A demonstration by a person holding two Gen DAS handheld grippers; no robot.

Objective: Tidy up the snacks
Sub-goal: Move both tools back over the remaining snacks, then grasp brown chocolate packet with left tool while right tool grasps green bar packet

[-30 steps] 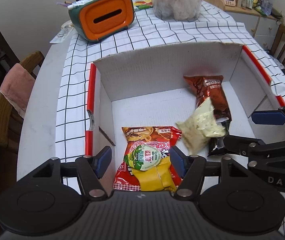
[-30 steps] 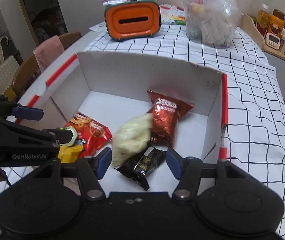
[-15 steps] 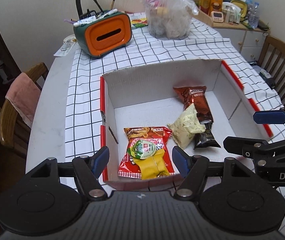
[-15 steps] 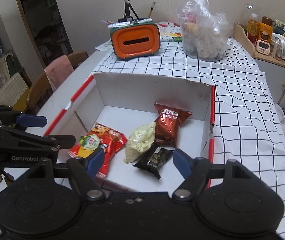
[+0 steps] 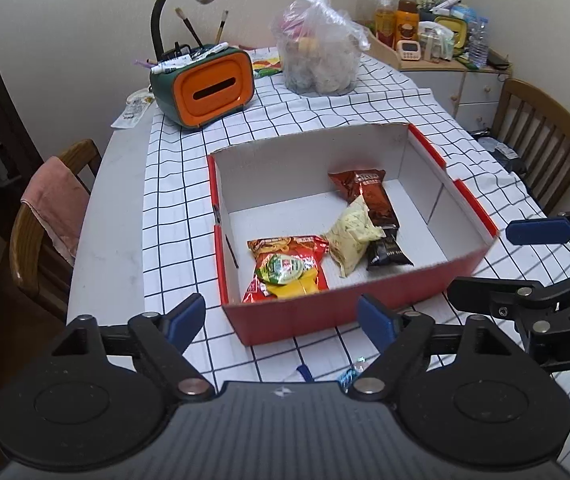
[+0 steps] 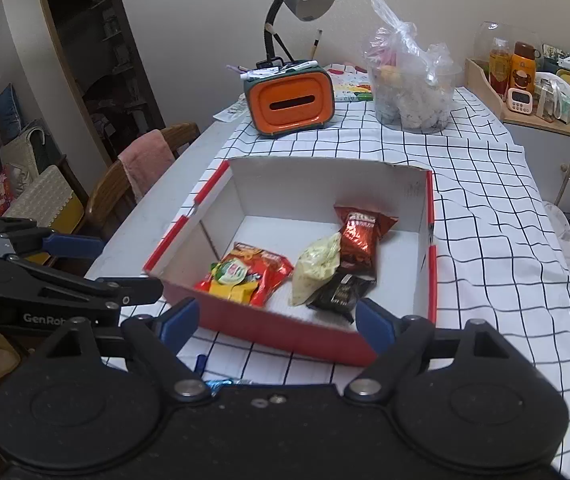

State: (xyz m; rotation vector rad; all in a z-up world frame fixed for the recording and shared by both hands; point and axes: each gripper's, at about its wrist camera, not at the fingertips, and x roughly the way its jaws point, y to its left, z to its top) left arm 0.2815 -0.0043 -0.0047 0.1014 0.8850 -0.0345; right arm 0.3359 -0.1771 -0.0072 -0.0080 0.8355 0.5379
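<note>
— Looking through the left wrist view, what did the left gripper (image 5: 281,316) do?
— Its jaws had just been opening and stood apart, nothing between them, before the red box (image 5: 349,312). Inside lay a red packet (image 5: 285,246) under a green cup (image 5: 281,272), a pale bag (image 5: 351,236) and a dark packet (image 5: 387,252).
— And the right wrist view?
— The right gripper (image 6: 277,318) had likewise been opening, empty, near the box's front wall. The brown bag (image 6: 359,236) lay behind the pale bag.
</note>
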